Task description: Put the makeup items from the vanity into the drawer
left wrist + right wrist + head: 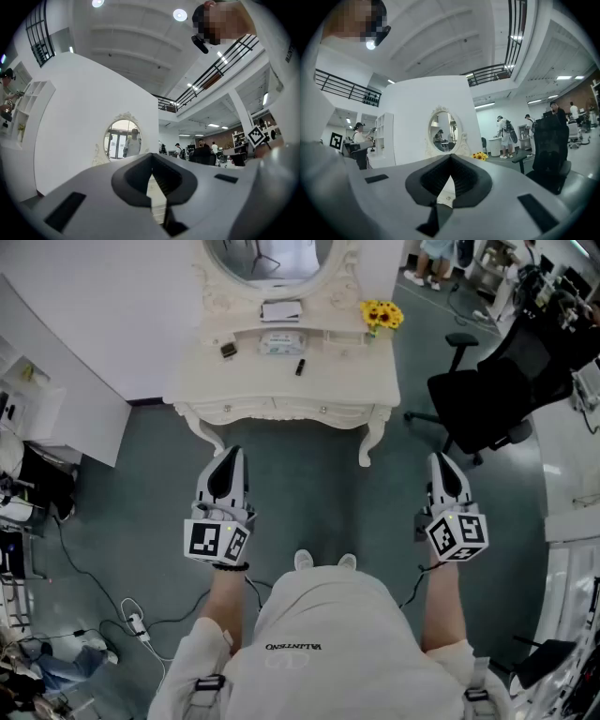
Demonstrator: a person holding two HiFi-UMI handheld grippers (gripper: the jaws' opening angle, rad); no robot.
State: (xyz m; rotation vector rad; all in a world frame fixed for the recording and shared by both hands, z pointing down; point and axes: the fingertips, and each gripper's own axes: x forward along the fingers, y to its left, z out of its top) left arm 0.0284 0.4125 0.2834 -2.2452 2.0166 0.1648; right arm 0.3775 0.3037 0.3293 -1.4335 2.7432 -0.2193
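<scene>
Both grippers held short of the vanity (281, 390), well apart from its front edge. Left gripper (231, 456) lines up below its left leg, and right gripper (441, 460) sits below and right of its right leg. Both jaw pairs read as drawn to a point.

On the vanity top:
- small dark item (228, 350) at left
- pale packet (281, 342) at centre
- dark tube (300, 367) just right of centre
- sunflowers (381, 314) at the back right corner

Oval mirror (267, 257) stands at its back. Black office chair (492, 390) to its right.
</scene>
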